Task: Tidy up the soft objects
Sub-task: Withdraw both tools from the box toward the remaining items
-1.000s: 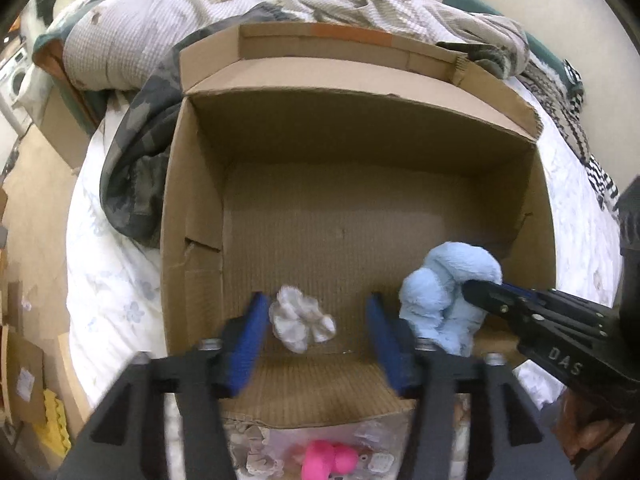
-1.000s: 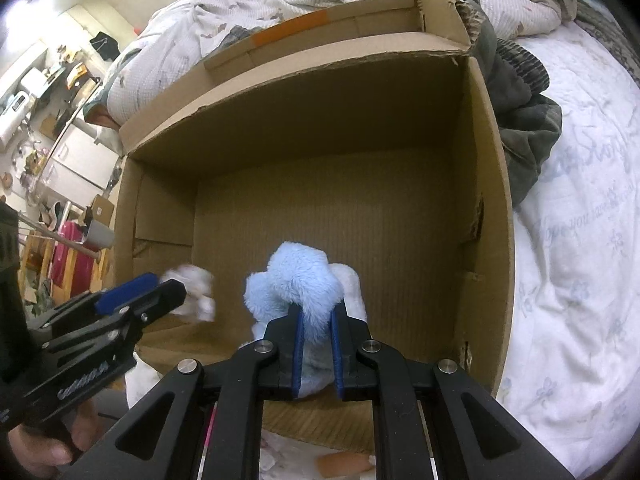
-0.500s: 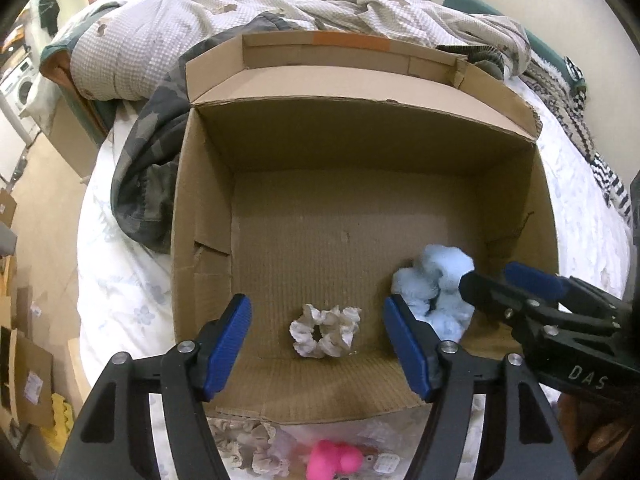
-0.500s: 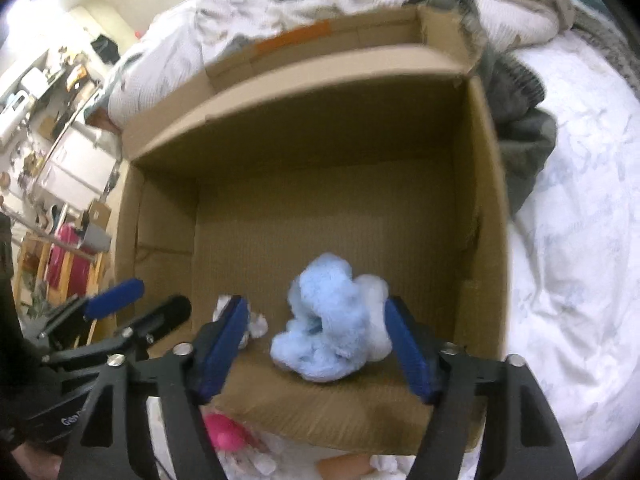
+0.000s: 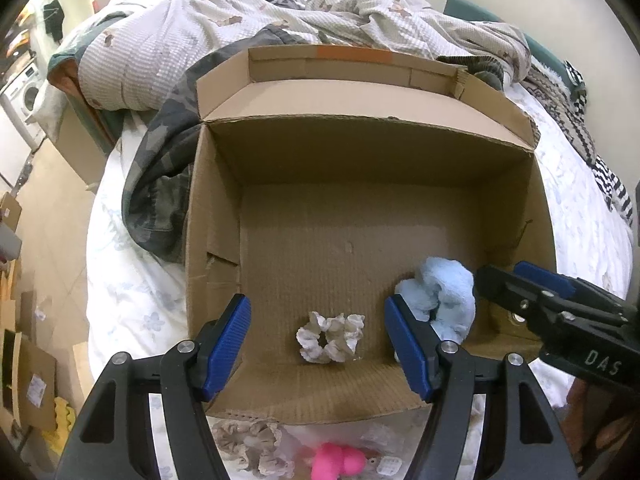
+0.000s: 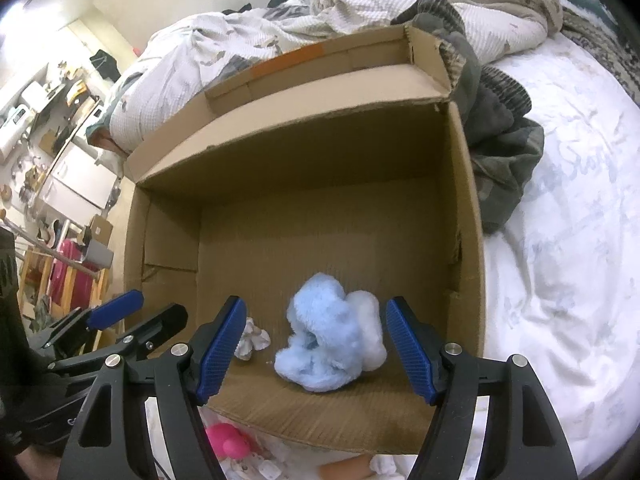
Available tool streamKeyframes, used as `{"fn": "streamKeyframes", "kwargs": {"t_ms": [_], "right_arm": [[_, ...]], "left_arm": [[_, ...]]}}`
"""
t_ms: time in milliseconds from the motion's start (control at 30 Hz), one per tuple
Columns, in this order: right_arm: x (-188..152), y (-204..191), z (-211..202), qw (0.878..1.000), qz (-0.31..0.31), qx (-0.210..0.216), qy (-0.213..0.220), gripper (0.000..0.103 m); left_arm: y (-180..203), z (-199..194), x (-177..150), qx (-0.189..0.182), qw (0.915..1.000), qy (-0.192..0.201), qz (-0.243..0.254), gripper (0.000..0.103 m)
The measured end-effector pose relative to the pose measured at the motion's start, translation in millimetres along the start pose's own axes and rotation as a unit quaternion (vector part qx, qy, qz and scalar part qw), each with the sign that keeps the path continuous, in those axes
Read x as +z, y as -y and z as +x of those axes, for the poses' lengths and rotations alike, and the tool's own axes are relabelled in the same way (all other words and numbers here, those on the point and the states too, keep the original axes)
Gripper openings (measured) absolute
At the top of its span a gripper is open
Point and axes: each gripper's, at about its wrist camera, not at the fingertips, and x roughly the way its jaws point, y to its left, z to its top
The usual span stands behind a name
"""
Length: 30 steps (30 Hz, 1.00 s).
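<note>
Rumpled bedding surrounds the cardboard box [image 5: 208,216], where both the left gripper [image 5: 318,350] and right gripper [image 6: 316,350] gape wide and empty above their dropped cream scrunchie [image 5: 330,338] and blue plush [image 6: 332,348], while the pink toy [image 5: 338,464] waits at six o'clock, outside.

Left tool [image 5: 318,350]: matte black moulded frame, two angled arms with triangular cut-outs. Fingers [image 5: 226,346] faced with blue ribbed pads. Round silver screw heads at arm pivots, two per side.

Right tool [image 6: 316,350]: identical build; black frame, blue ribbed pads, silver pivot screws. Seen side-on from left wrist view: small screws along finger body, white lettering "DAS" on black housing.
</note>
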Motion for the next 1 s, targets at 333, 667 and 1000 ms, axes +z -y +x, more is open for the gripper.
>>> {"fn": "streamKeyframes", "kwargs": {"t_ms": [333,667,1000], "right_arm": [[-8,1,-15,1.000,0.003,-0.003,0.021,0.077],[-24,2,-46,0.999,0.011,0.021,0.034,0.088],[-52,5,-78,0.998,0.011,0.034,0.050,0.088]], "left_arm": [[-7,-33,-5,-0.003,0.9991,0.041,-0.014,0.066],[-31,-65,-24,0.004,0.9966,0.065,-0.050,0.073],[-45,-78,-53,0.020,0.9955,0.065,-0.065,0.077]]}}
